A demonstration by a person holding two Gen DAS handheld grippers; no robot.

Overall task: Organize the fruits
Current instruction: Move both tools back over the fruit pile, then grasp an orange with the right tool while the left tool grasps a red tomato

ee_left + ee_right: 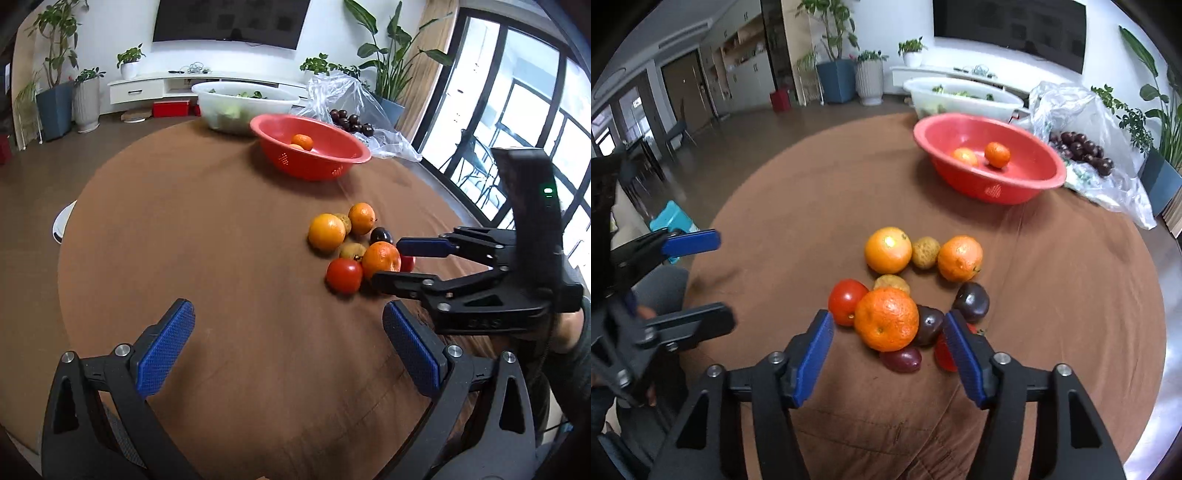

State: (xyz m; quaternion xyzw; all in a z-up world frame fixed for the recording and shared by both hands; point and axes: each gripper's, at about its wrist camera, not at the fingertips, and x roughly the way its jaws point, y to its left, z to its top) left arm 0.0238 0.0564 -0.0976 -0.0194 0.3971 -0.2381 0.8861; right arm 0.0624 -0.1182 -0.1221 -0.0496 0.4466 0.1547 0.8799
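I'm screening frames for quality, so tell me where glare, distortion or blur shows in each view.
Left wrist view: windows blown out white at right; fisheye bends the brown table edge; fruit sharp. Right wrist view: a glare spot on the far-left orange; dark vignette in the corners; left tongs slightly soft at the edge.

Wall TV [231, 18], potted plants [55, 74], big windows [517, 110]

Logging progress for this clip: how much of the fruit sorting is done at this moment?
Early stage. Done: two oranges lie in the red bowl. In hand: nothing; the right tool is open around the nearest orange without pressing it, and the left tool is open over bare cloth. Left: the pile on the table, including two more oranges, tomatoes, dark plums and small brownish fruits.
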